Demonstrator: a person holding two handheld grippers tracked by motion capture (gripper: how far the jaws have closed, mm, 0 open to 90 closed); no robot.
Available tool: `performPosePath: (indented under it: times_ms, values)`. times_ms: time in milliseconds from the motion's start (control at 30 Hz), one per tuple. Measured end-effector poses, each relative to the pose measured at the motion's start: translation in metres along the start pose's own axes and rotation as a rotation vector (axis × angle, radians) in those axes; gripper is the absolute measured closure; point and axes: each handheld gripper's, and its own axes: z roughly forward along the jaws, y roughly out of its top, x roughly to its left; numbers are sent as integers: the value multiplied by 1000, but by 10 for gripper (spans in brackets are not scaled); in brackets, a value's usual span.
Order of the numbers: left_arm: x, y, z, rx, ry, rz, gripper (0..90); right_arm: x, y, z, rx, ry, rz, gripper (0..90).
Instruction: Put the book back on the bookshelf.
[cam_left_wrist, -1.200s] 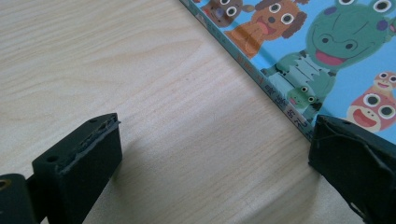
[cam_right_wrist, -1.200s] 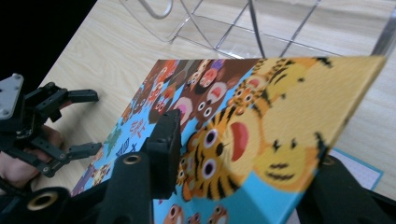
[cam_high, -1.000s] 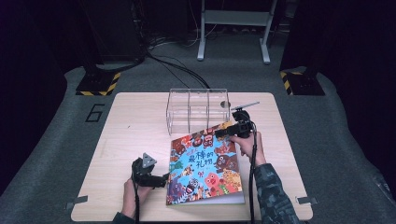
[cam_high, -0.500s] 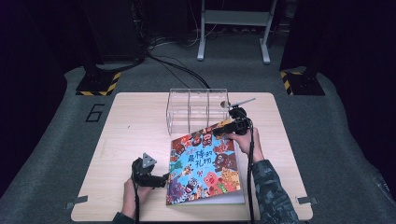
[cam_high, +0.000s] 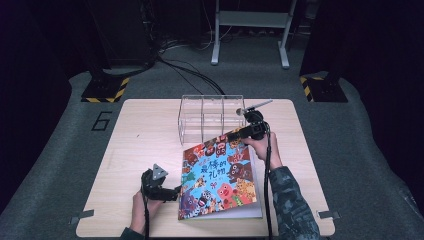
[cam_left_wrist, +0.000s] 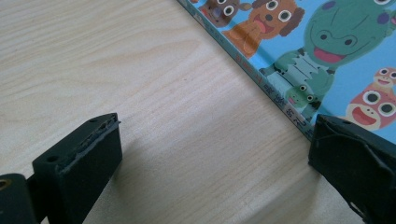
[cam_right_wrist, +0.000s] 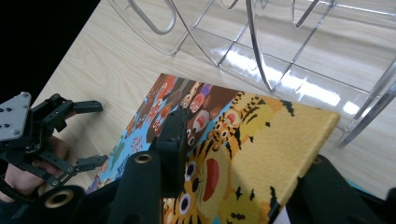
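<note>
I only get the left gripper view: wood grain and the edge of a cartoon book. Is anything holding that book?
Observer: Yes. The right gripper has its fingers shut on the picture book's far corner, which looks raised.
Operator: What's beyond the book?
Observer: A clear three-compartment organizer stands just past that corner, apparently empty.
Operator: Where's my gripper on the table?
Observer: The left gripper sits by the book's near left edge, close to the person.

Beyond my fingers: grey carpeted floor, black cables, white metal stand legs, dim surroundings.
</note>
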Motion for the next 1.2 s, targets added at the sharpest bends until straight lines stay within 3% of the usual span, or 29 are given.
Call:
performPosePath:
  times_ms: [233, 733, 900, 967, 1067, 1200]
  values:
    - [0, 0, 0, 0, 0, 0, 24, 6, 4, -3, -1, 15, -4, 648]
    - [0, 0, 0, -2, 1, 0, 24, 37, 19, -10, 4, -61, -24, 687]
    - [1, 0, -1, -2, -6, 2, 25, 44, 19, -13, -4, -77, -47, 691]
    - [0, -1, 0, -14, -5, -18, 25, 48, 19, -15, -14, -83, -52, 691]
    - [1, 0, -1, 1, -7, 5, 25, 51, 17, -18, -16, -97, -73, 690]
    - [1, 0, -1, -8, -12, -15, 25, 51, 13, -20, -32, -98, -79, 688]
